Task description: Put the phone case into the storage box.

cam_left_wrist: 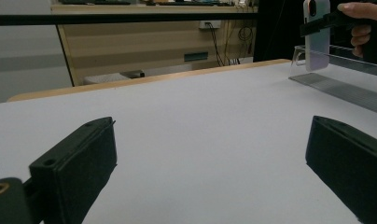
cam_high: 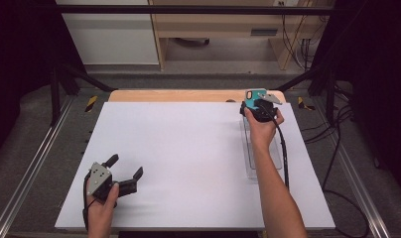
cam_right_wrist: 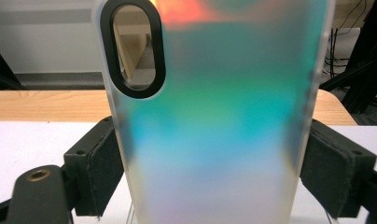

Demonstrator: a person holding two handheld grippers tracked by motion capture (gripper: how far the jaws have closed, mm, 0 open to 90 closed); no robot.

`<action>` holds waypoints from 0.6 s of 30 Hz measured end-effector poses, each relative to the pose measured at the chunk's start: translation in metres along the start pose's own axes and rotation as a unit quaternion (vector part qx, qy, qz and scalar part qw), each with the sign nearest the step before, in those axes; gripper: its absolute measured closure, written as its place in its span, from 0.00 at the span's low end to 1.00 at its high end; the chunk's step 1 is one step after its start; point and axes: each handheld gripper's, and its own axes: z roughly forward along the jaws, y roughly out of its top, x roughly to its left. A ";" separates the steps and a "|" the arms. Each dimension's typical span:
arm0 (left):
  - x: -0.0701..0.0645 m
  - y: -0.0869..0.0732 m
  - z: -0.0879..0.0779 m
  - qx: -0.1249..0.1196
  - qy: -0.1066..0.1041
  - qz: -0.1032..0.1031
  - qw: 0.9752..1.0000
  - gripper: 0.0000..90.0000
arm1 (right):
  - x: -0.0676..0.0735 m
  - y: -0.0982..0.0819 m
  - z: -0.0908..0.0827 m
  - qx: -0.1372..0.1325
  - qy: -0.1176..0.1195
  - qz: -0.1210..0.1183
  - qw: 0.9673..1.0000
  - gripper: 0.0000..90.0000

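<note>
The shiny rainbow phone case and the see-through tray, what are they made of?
The frosted iridescent phone case looks like matte translucent plastic: teal, orange and lilac sheen, background blurring through. The clear long tray seems glossy transparent plastic or acrylic, since the white table shows through.

No readable text, label, brand, number or sign anywhere, not even on the iridescent translucent phone case (cam_right_wrist: pixel 219 130).

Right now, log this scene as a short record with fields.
held item: phone case, iridescent, upright
right tool: shut on phone case, at the table's far right
left tool: open, nothing between its jaws, low at near left
other item: clear tray under the right forearm
surface: white table
</note>
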 end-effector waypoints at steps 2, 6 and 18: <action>0.000 0.000 0.000 0.000 0.000 -0.001 1.000 0.02 | 0.000 -0.001 0.000 0.003 -0.004 -0.007 1.000 0.18; 0.000 0.000 0.000 0.000 -0.001 -0.001 1.000 0.02 | 0.001 -0.002 0.001 0.006 -0.004 -0.011 1.000 0.18; -0.001 0.000 0.000 0.001 -0.002 0.002 1.000 0.02 | 0.001 -0.003 0.002 0.016 -0.002 -0.020 1.000 0.18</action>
